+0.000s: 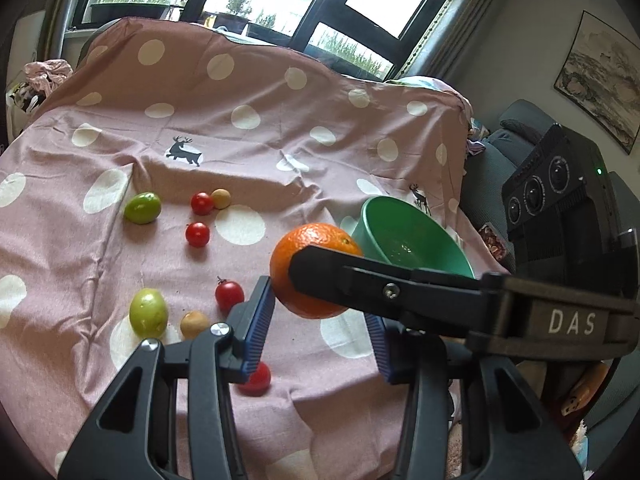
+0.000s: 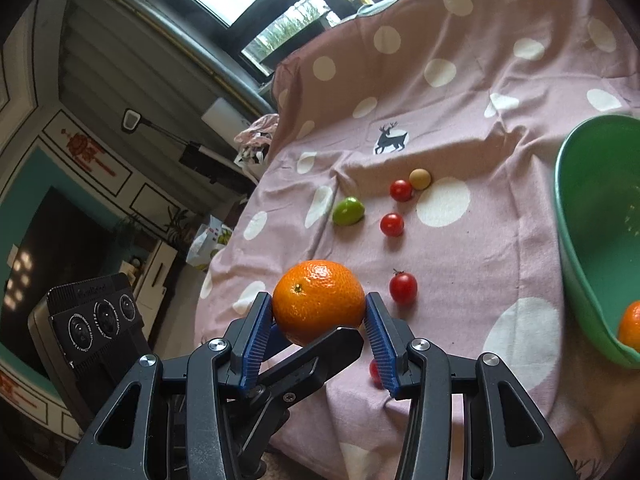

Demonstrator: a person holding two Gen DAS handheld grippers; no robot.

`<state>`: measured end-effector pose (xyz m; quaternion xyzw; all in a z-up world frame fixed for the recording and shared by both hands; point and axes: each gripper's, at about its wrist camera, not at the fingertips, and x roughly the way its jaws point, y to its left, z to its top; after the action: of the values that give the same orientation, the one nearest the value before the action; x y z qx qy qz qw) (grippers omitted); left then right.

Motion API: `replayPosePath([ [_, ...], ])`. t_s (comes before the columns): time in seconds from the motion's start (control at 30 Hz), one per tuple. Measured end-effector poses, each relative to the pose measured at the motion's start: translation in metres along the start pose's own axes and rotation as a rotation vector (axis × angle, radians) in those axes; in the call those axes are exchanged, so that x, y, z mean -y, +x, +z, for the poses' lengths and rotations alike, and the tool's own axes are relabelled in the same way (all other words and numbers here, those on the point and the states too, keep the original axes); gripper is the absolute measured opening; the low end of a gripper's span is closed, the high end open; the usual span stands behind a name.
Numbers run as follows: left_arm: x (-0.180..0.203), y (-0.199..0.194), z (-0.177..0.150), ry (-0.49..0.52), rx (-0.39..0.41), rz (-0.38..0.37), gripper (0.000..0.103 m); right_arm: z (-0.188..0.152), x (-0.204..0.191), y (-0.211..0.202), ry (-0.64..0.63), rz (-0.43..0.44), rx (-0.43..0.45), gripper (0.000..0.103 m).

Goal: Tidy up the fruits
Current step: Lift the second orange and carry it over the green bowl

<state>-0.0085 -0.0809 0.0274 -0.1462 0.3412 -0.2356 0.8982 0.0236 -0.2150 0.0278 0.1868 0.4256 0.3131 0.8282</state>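
My right gripper (image 2: 319,320) is shut on an orange (image 2: 318,300) and holds it above the pink dotted cloth (image 2: 460,256). In the left wrist view the same orange (image 1: 312,252) hangs in front of my left gripper (image 1: 320,324), which is open and empty, with the right gripper's finger (image 1: 360,280) crossing it. A green bowl (image 1: 408,240) stands to the right; in the right wrist view the bowl (image 2: 592,240) holds another orange (image 2: 631,326). Cherry tomatoes (image 1: 197,234), two green fruits (image 1: 148,312) and small tan fruits (image 1: 194,323) lie on the cloth.
The cloth covers a raised back (image 1: 240,64) behind the table surface. A black camera unit (image 1: 552,184) stands to the right of the bowl. The cloth's edge drops off at the left in the right wrist view (image 2: 224,264). A sofa (image 1: 508,140) lies beyond.
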Motion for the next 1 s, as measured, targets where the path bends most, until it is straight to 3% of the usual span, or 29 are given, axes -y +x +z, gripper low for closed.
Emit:
replayPosePath([
  [0.57, 0.075, 0.044, 0.021, 0.131, -0.012, -0.054, 0.044, 0.015, 0.049, -0.071, 0.075, 0.006, 0.159, 0.049],
  [1.0, 0.106, 0.079, 0.026, 0.191, -0.060, -0.104, 0.044, 0.014, 0.084, -0.104, 0.145, -0.029, 0.227, 0.049],
])
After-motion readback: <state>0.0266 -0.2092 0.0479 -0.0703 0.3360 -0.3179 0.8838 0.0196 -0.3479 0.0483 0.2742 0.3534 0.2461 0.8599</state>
